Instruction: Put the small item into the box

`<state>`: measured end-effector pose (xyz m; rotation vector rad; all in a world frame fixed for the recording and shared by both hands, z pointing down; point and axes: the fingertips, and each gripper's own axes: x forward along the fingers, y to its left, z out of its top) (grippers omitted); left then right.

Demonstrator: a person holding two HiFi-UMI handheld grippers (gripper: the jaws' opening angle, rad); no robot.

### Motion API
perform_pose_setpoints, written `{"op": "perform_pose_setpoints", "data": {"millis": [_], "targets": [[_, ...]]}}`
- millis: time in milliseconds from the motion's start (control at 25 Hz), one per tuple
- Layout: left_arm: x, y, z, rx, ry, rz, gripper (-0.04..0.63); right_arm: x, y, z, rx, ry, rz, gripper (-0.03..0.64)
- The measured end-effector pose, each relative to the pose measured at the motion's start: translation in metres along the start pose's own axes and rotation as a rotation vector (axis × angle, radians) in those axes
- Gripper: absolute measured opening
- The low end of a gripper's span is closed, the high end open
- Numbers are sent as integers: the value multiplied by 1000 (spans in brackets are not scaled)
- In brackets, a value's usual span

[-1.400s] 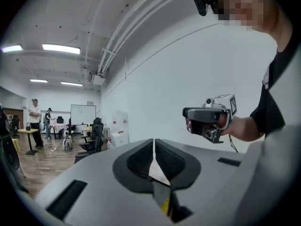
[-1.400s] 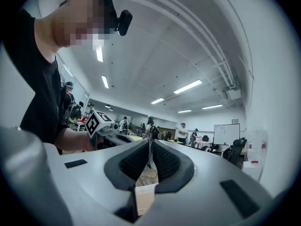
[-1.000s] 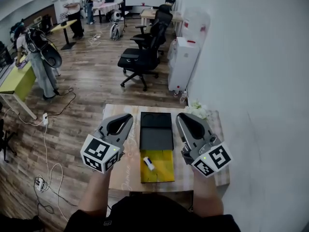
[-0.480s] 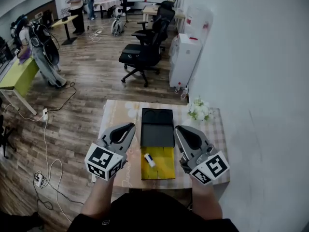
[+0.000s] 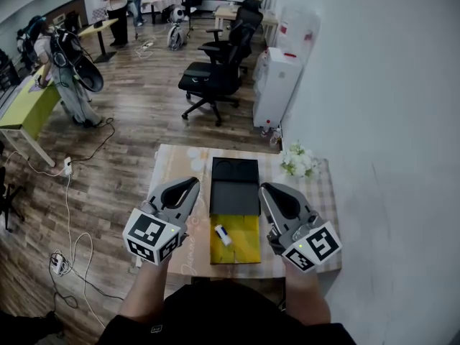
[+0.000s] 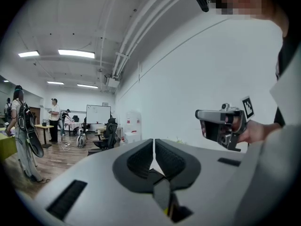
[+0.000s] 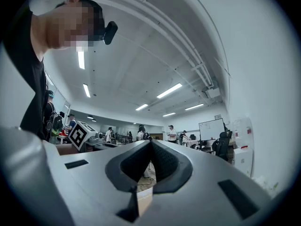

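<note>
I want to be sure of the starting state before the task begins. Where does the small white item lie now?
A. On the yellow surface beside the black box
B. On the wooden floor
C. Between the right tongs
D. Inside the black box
A: the head view shows the small white item lying on the yellow surface, on the near side of the black box, not inside it.

Bright, even light from ceiling strip lights (image 6: 76, 53); both gripper views bend strongly and darken at the edges.
</note>
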<state>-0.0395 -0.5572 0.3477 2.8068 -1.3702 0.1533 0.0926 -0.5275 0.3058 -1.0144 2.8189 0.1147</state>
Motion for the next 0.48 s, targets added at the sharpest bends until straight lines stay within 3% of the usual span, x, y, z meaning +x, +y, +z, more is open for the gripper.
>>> {"op": "perform_pose_setpoints", "data": {"millis": [480], "targets": [[-2, -2, -1, 1, 0, 9, 24, -2, 1, -3, 12, 2, 9, 35]]}}
